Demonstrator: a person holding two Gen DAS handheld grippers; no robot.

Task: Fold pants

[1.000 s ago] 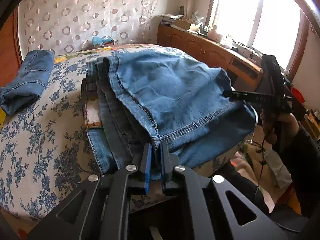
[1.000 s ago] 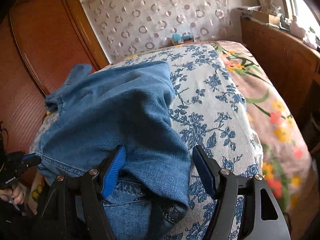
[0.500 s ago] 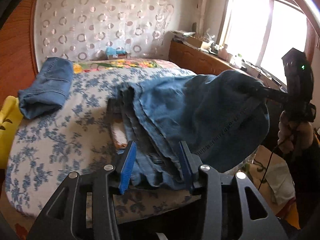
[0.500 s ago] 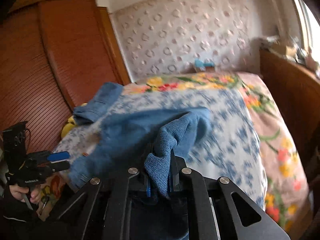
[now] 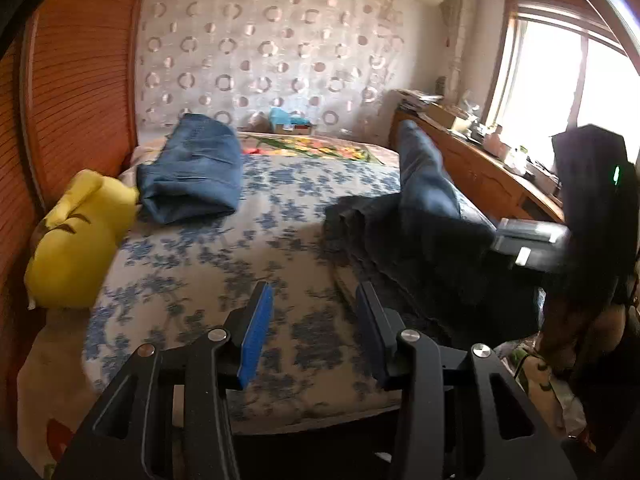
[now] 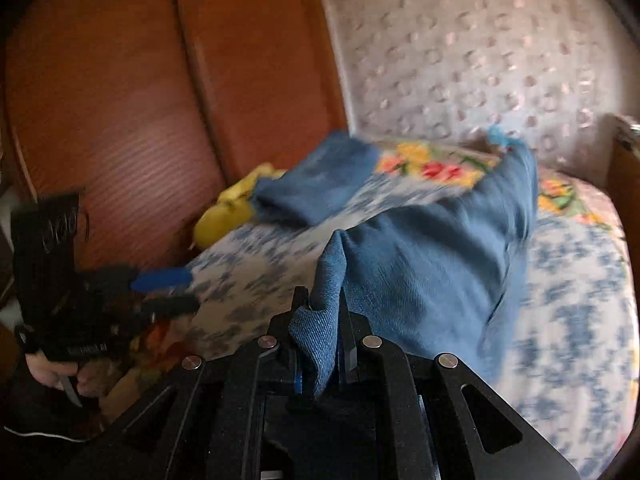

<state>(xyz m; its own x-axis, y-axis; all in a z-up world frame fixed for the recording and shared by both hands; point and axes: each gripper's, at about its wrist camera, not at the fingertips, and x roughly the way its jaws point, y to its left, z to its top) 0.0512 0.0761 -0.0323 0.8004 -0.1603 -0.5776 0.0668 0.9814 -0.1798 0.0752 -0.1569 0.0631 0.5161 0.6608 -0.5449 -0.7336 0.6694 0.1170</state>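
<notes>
Two grippers are being used here, and only one of them is carrying cloth. Starting at the left, the left gripper [image 5: 312, 332] is being held partly open over the flowered bedspread [image 5: 224, 248], with nothing between its blue pads [image 5: 256, 336]; its jaws have been opening over the last second, and no denim is being touched by them. Ahead of it and to its left, a yellow cushion [image 5: 80, 240] and a pair of folded jeans [image 5: 192, 172] are lying well apart from the work. The pants [image 5: 424, 216] being folded are lying to this gripper's right, draped near the bed's right-hand edge, with their long axis running away from the gripper toward the headboard wall. Farther right, the right gripper [image 6: 324, 344] is being kept pinched narrow on a fold of the denim, which is standing up between its fingers [image 6: 347, 332]; the jaws closed on it within the last second. From that grip the pants [image 6: 432, 280] are being stretched forward and to the right, the far end trailing up toward the floral quilt [image 6: 432, 168]. The right hand is judged the nearer and the only one in control of the cloth, so the coming move is likely turning on the left gripper being brought rightward to a free edge, across the garment's long axis.
</notes>
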